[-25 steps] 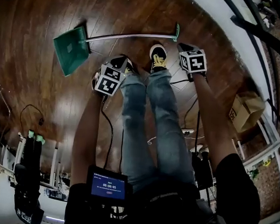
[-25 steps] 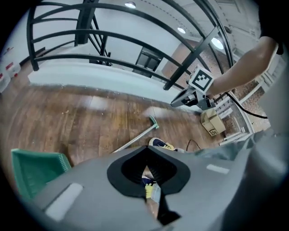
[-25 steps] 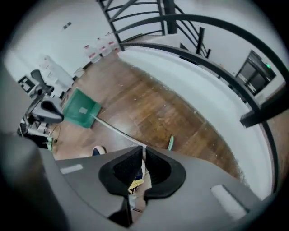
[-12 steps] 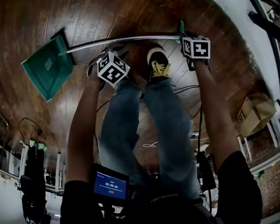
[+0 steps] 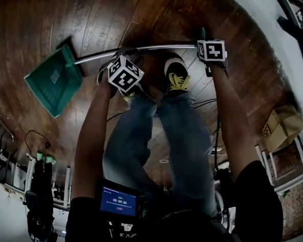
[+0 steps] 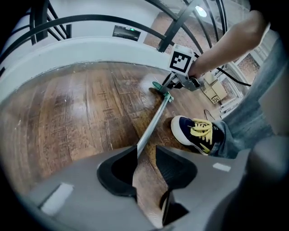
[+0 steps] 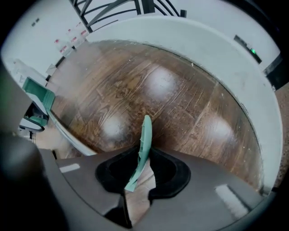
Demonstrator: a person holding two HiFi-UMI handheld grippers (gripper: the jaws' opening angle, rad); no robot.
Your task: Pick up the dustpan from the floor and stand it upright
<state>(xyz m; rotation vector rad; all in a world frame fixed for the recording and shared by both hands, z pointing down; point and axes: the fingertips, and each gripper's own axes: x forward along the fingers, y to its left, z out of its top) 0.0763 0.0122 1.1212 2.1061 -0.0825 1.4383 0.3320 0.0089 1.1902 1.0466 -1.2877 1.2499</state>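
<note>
The dustpan lies flat on the wooden floor, its green pan (image 5: 54, 81) at the left and its metal pole (image 5: 140, 48) running right to a green grip (image 5: 203, 33). My left gripper (image 5: 119, 59) straddles the pole (image 6: 151, 128) near its middle. Its jaws (image 6: 145, 155) are opening, and the pole runs beside the left pad with a gap on the other side. My right gripper (image 5: 205, 42) points down onto the green grip (image 7: 145, 135). Its jaws (image 7: 145, 155) are closing and both pads touch the grip. The pan (image 7: 38, 94) shows far left in the right gripper view.
The person's legs and a yellow-laced shoe (image 5: 177, 76) stand just behind the pole. A white curved ledge (image 6: 90, 49) with black railings borders the floor. A cardboard box (image 5: 281, 128) and cables (image 5: 209, 103) lie at the right.
Both grippers have dropped from above the shoes down onto the dustpan's pole. The left now straddles the pole, and the right has settled over the green grip.
</note>
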